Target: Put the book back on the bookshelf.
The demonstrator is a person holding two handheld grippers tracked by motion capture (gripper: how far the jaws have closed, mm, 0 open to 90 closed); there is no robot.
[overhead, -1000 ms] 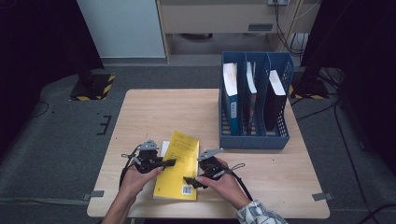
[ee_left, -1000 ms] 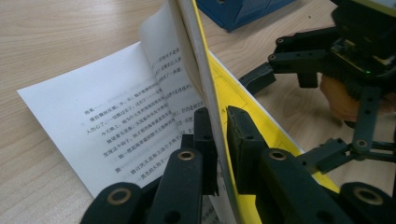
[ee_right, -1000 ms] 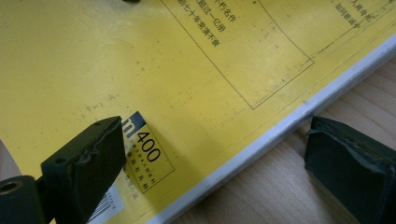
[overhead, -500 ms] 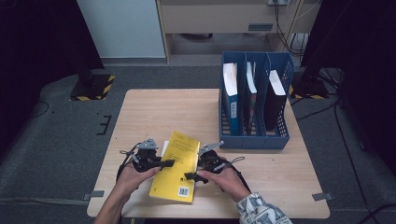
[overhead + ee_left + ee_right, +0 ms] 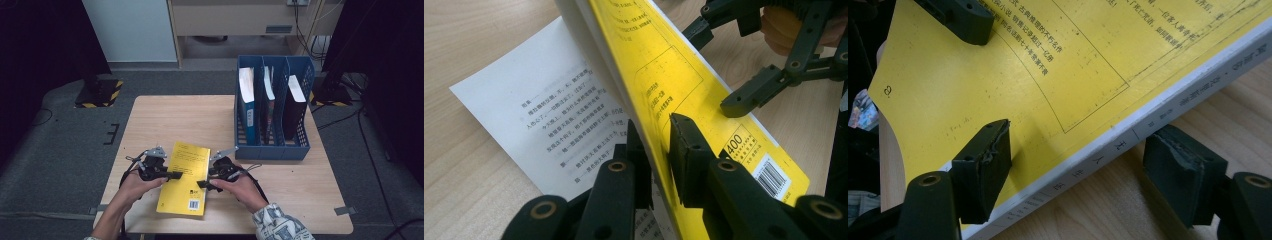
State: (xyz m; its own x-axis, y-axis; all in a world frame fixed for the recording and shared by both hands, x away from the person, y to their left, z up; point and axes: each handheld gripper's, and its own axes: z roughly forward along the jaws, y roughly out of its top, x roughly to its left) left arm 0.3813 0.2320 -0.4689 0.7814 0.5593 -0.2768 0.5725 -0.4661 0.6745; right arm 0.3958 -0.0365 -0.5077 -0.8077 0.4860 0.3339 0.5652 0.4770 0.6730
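Yellow book (image 5: 186,176) lying back cover up near the front edge of the wooden surface (image 5: 165,120), its long axis running from the person toward the far side and leaning slightly right at the far end; the barcode end is nearest the person. Left claw (image 5: 176,175) enters from the book's left edge, jaws level and pointing right, clamped tight on the cover and a sheaf of pages, which are lifted clear of a printed white page (image 5: 549,125) below. Right claw (image 5: 201,184) enters from the spine side, pointing left; its jaws have just been closing and now straddle the spine, one pad on the yellow cover, the other down by the surface and seemingly just clear of the spine, so no firm grip is evident. Both hands sit low, forearms coming from the near edge. Blue file rack (image 5: 272,146) with upright folders stands well beyond the book, to its right.
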